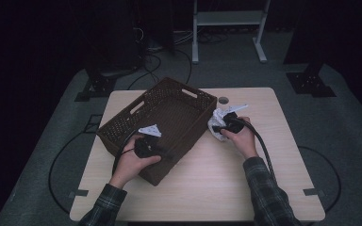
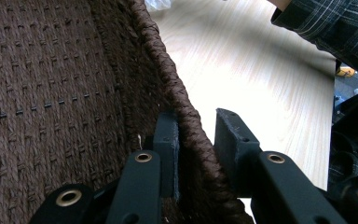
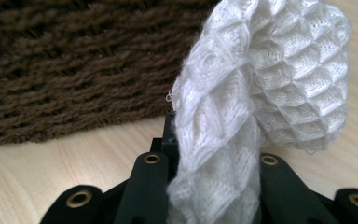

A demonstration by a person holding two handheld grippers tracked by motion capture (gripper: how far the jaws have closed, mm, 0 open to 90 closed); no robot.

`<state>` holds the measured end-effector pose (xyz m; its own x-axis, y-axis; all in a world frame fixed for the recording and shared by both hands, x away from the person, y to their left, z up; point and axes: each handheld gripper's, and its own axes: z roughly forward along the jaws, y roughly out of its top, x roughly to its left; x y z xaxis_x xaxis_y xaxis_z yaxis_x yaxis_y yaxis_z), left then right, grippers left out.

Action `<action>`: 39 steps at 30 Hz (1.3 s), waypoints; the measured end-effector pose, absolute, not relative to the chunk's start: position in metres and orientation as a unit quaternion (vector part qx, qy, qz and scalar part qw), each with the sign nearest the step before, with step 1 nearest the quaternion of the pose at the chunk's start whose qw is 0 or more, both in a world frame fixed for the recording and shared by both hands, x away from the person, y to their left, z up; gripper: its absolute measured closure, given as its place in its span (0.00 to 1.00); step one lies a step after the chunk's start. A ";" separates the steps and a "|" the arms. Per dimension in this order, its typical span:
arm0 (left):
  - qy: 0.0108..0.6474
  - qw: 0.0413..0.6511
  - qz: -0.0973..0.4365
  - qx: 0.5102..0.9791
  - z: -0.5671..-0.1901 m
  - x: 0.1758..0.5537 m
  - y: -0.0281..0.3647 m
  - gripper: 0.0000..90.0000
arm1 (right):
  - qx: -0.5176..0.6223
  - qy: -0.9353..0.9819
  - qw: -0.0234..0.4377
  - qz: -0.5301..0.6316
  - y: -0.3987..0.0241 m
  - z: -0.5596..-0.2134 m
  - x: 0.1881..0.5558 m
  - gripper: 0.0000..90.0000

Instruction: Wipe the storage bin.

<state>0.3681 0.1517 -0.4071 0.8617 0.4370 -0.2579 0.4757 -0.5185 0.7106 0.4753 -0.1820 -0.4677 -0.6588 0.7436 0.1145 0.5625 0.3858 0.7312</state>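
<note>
Pale wood counter [image 1: 226, 174], dark room beyond. Just off the right wall of the brown woven basket [image 1: 169, 110] sits the white waffle-knit cloth [image 3: 242, 107], bunched and standing upright in the jaws of the right gripper [image 1: 222, 125], which are clenched on its lower fold. From that grip the basket lies directly to the person's left, near but not touching, its wall rising higher than the cloth's base, so my guess is the cloth must go up and over the braided rim [image 2: 177, 93]. That rim is the only obstacle. The left gripper [image 2: 196, 154] straddles the near rim, one jaw inside, one outside, seemingly not pressed fully shut on it, likely steadying the basket.
</note>
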 end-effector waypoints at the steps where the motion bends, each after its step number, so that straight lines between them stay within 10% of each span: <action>1: 0.262 0.415 -0.023 0.871 -0.407 0.368 0.152 0.78 | 0.397 0.825 0.117 0.386 -0.182 -0.470 0.475 0.83; 39: 0.262 0.413 -0.026 0.872 -0.407 0.369 0.152 0.77 | 0.332 0.812 0.159 0.453 -0.176 -0.408 0.445 0.83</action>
